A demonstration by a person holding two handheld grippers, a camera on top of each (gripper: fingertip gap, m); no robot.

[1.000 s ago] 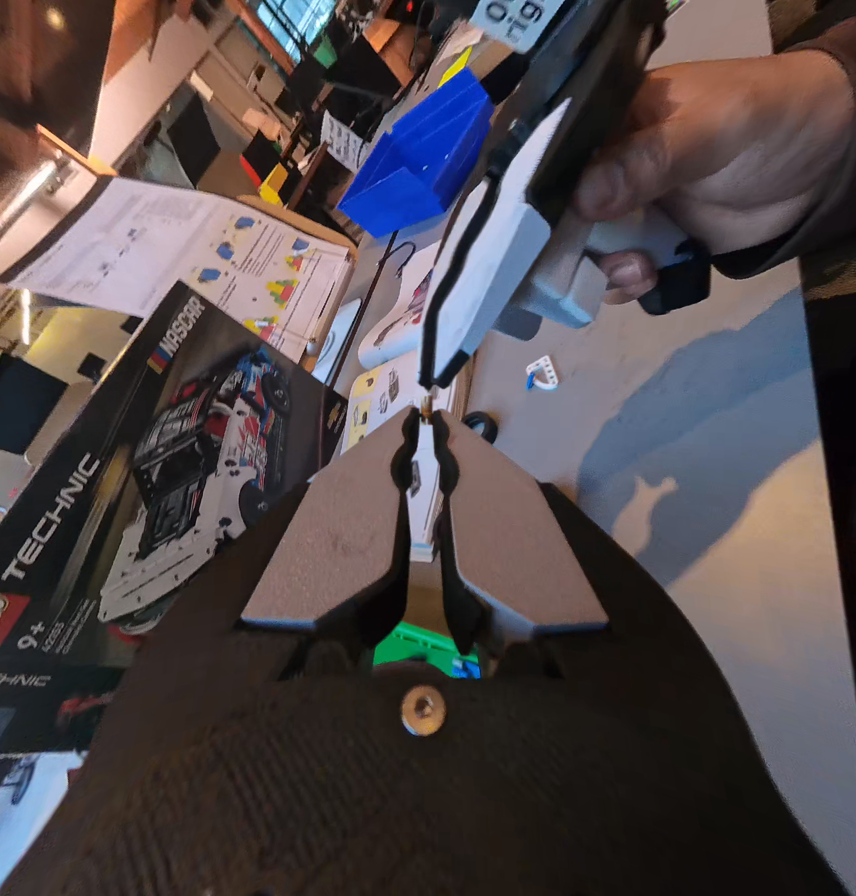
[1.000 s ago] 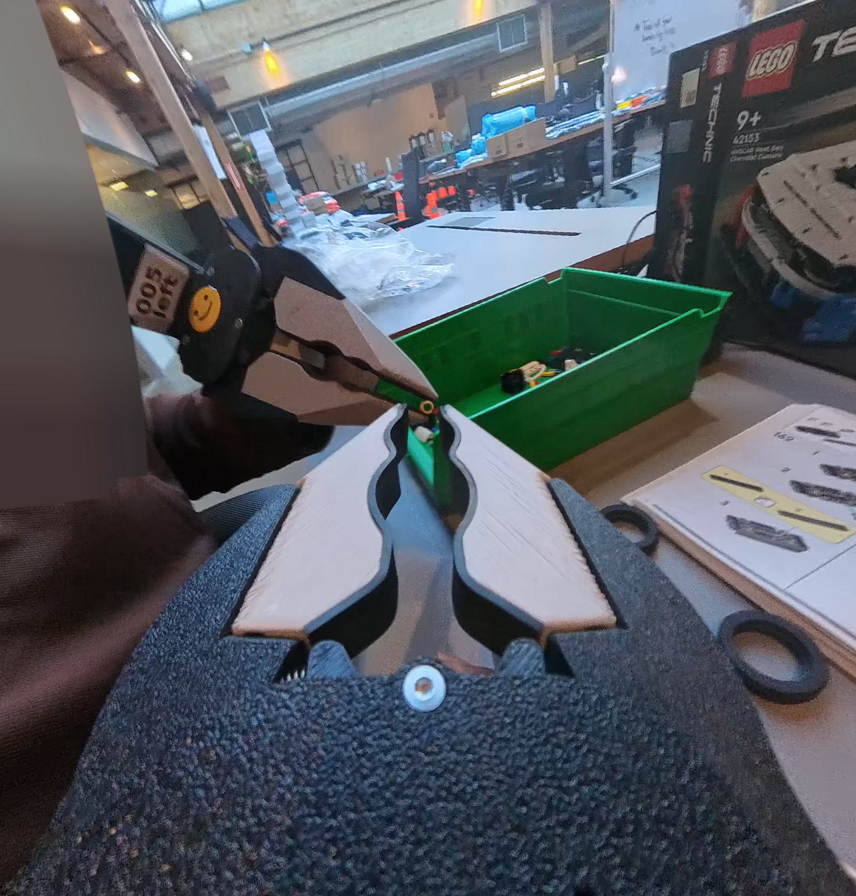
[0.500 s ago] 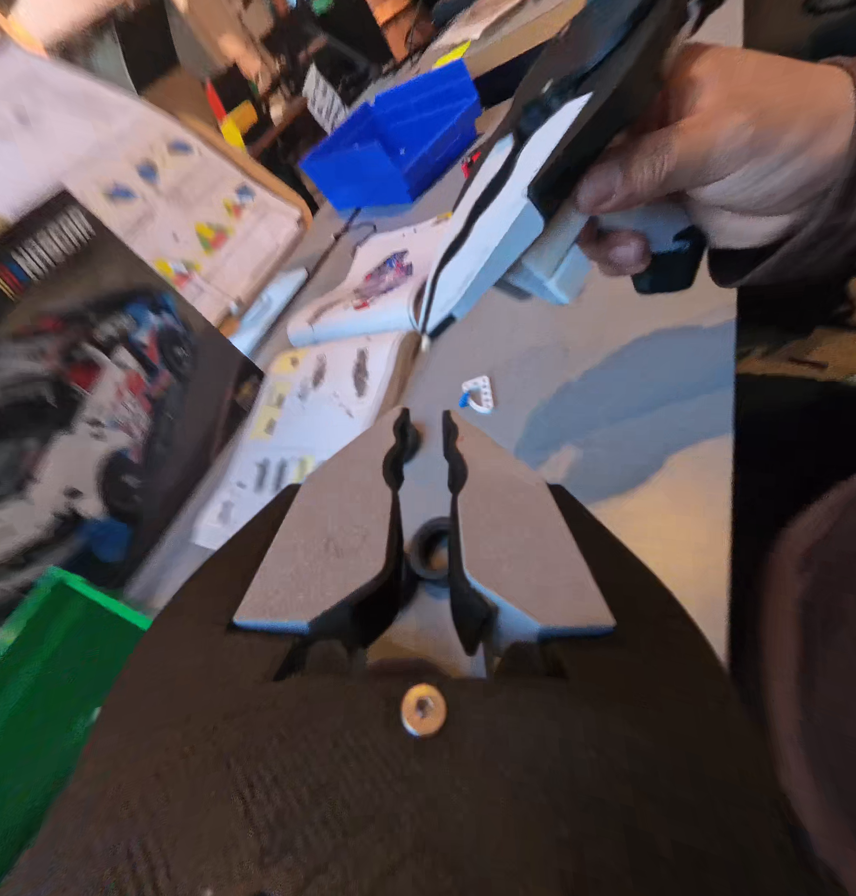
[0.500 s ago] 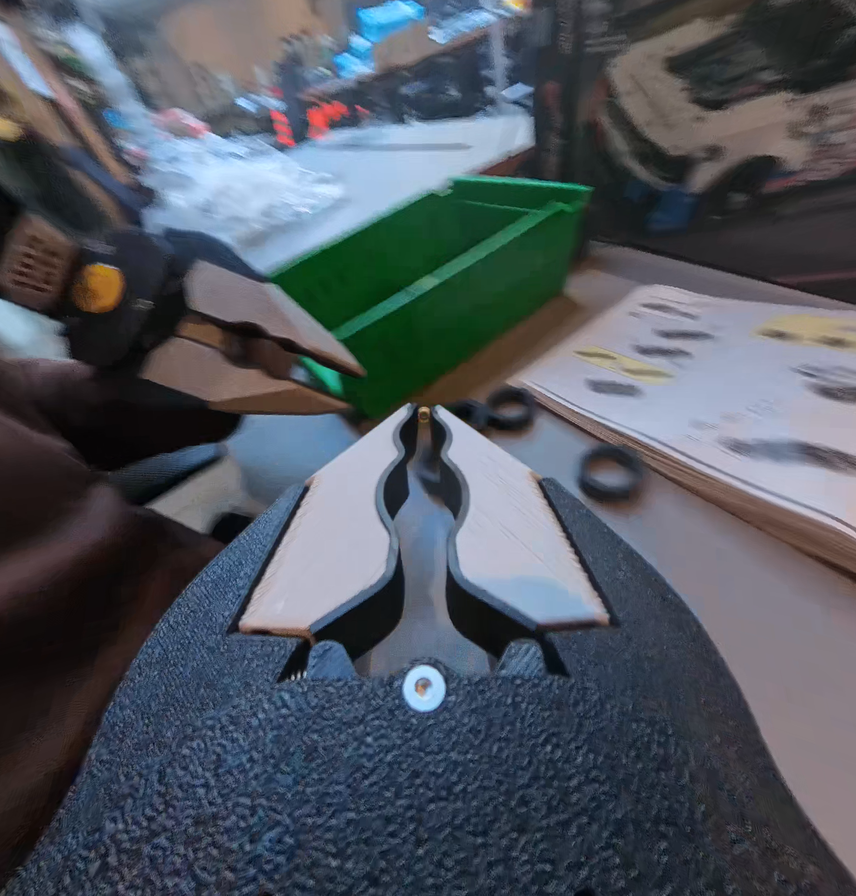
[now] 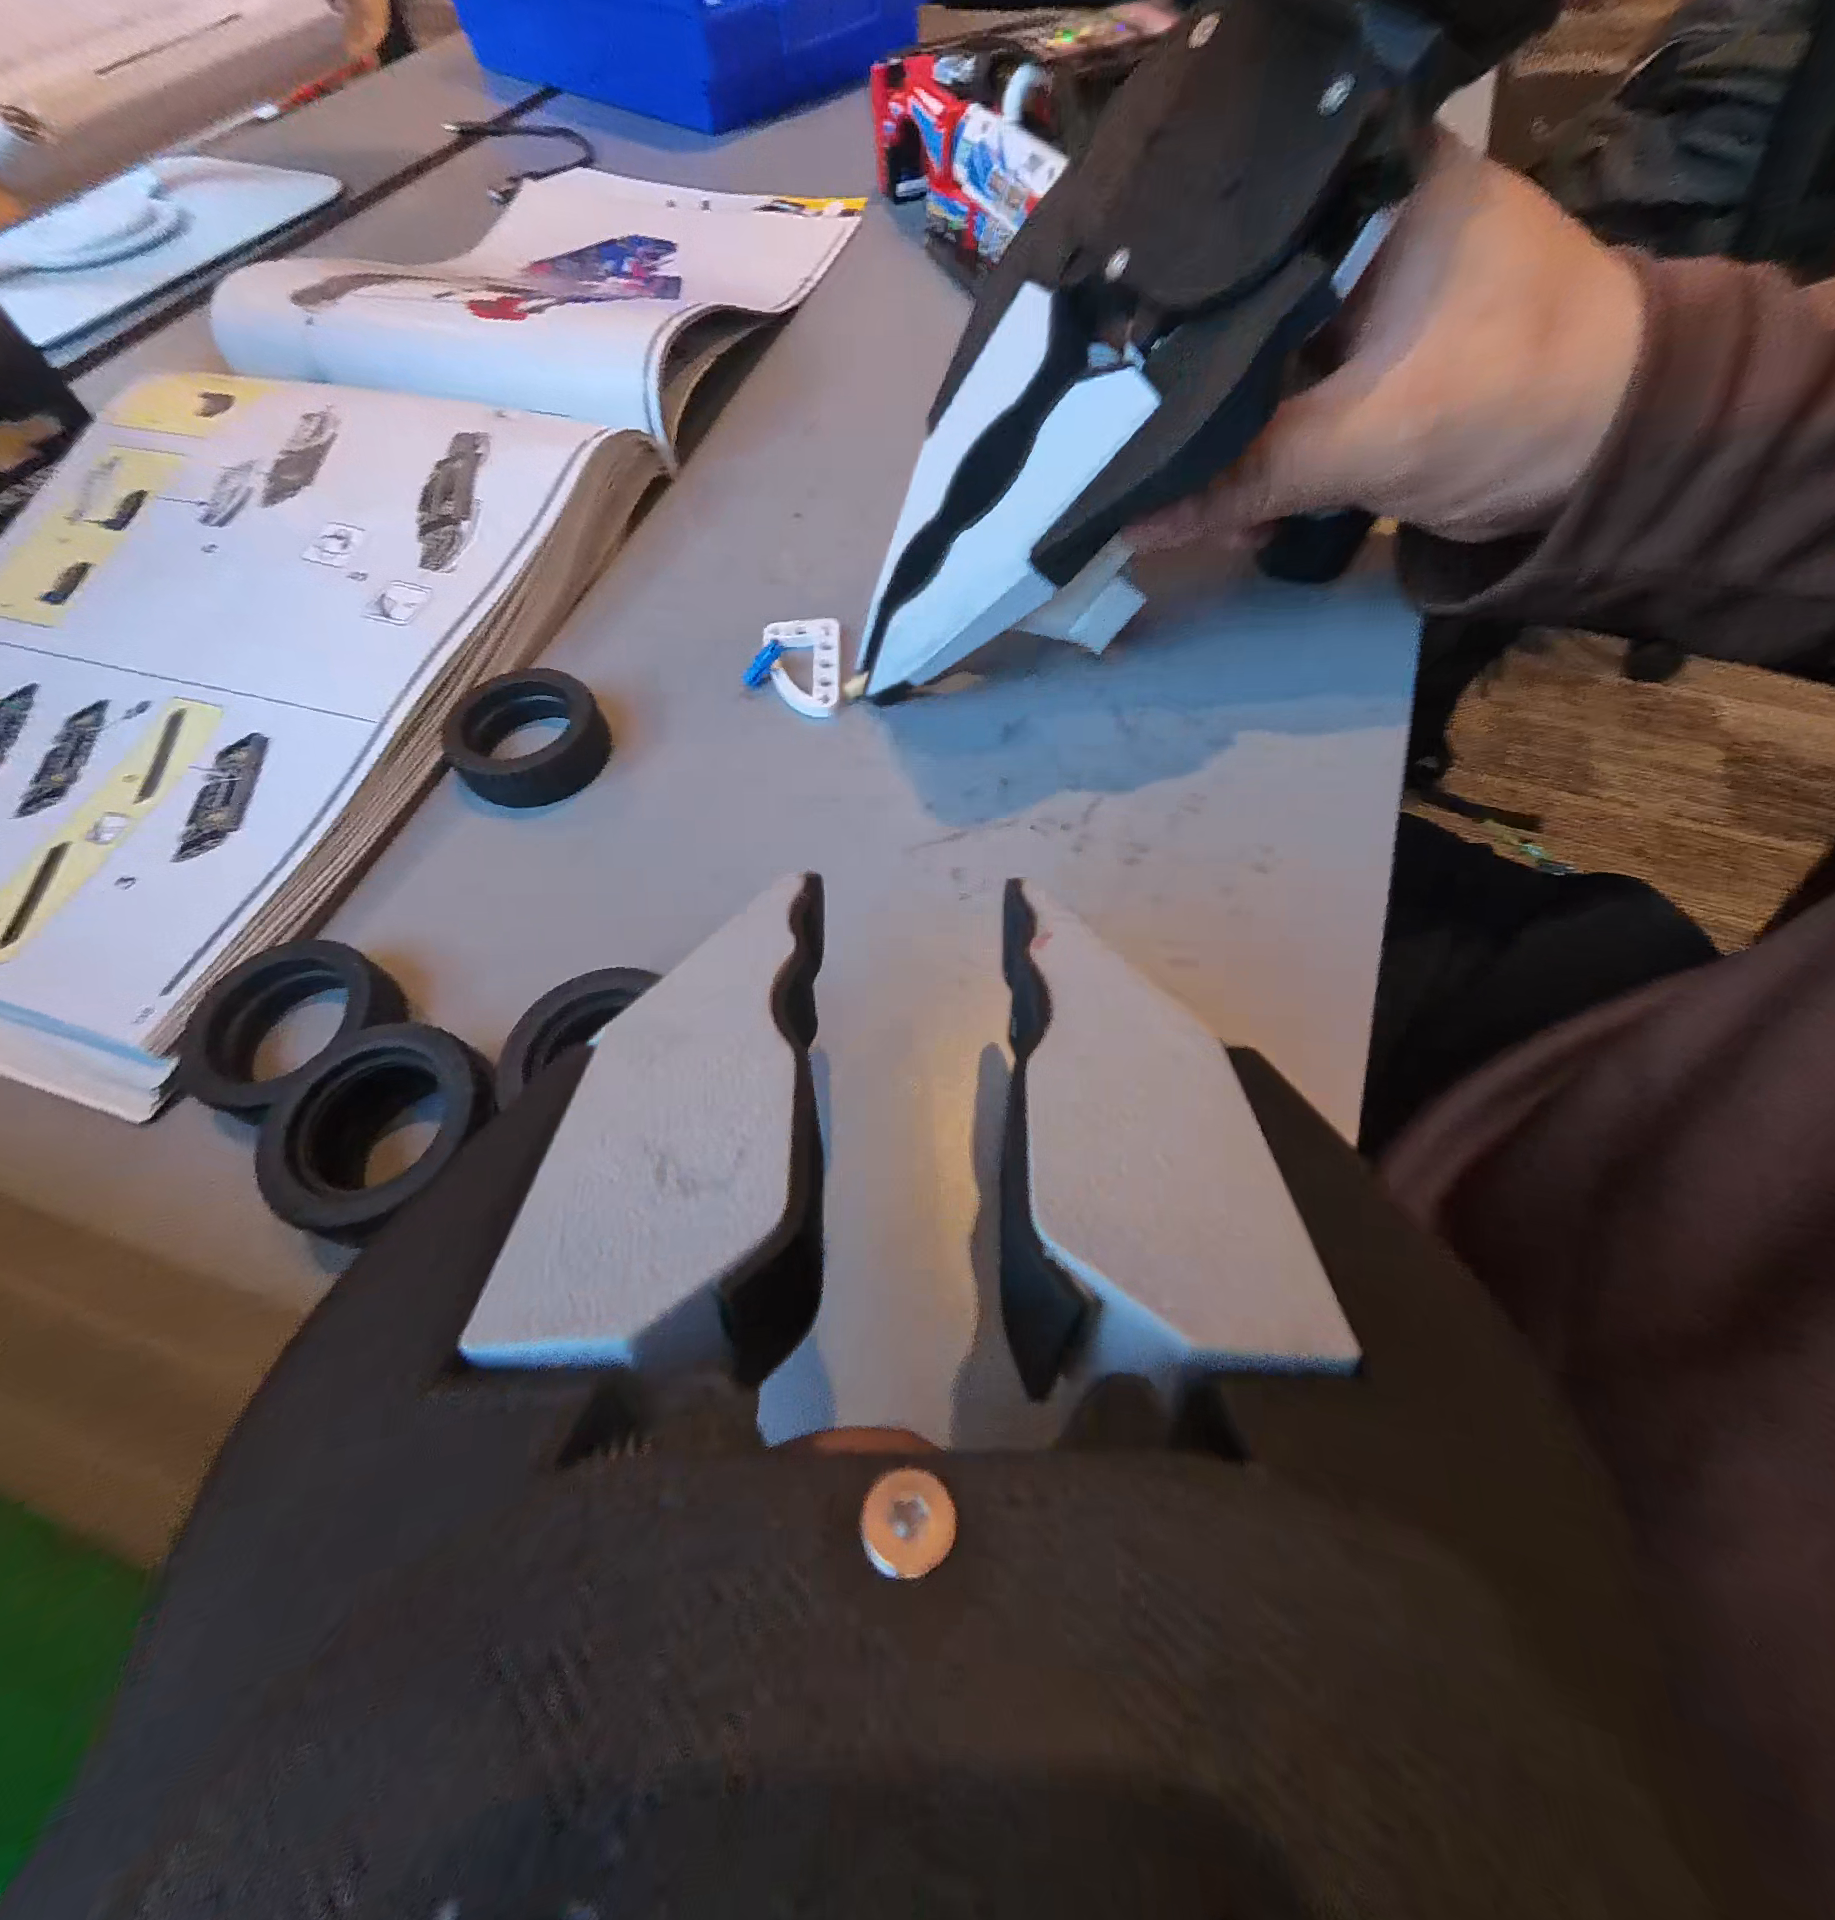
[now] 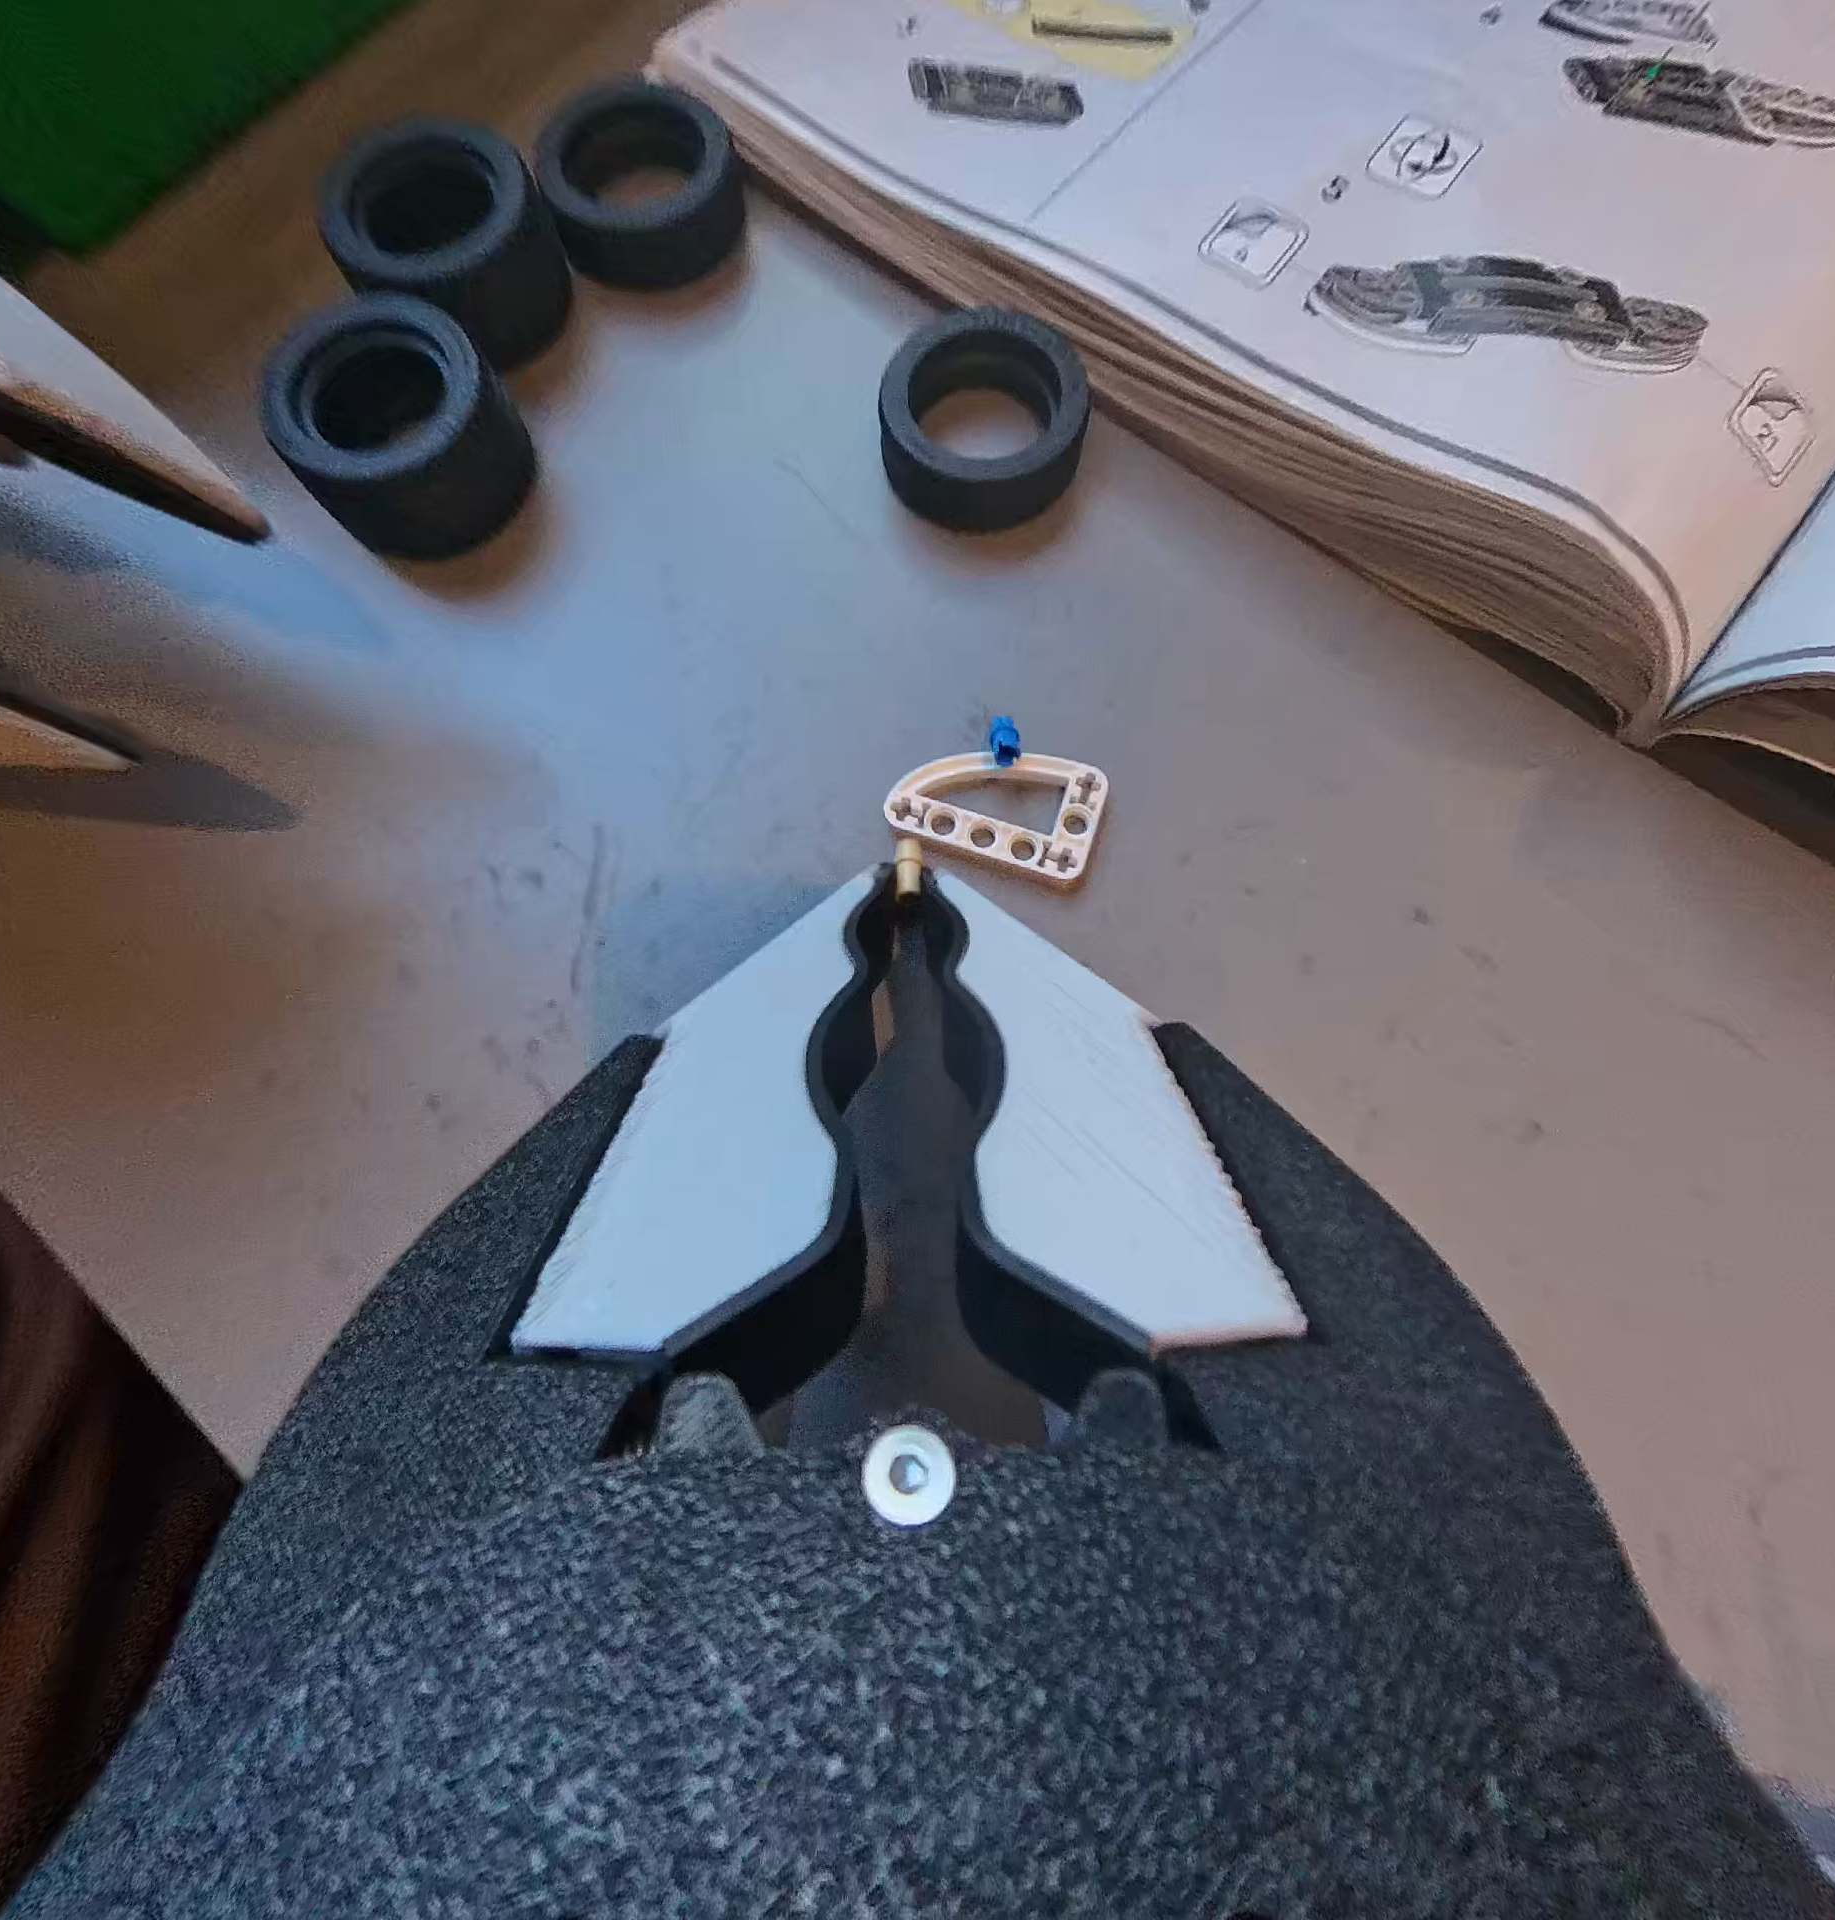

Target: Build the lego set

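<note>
Right wrist view: right gripper (image 6: 905, 883) pinches tan pin (image 6: 906, 861) beside frame (image 6: 999, 811) mid-frame, left gripper (image 5: 911, 896) open, empty; tires (image 6: 984, 418) unmounted, build barely started.

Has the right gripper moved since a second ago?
Yes. The right gripper, shut on a tan pin, has come down from beside the green bin to the white beam on the table.

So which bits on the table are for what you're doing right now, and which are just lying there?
In use:
tan peg in the right gripper
white frame with blue peg
open booklet

Lying about:
four black tyres
blue bin
left gripper, empty
</note>
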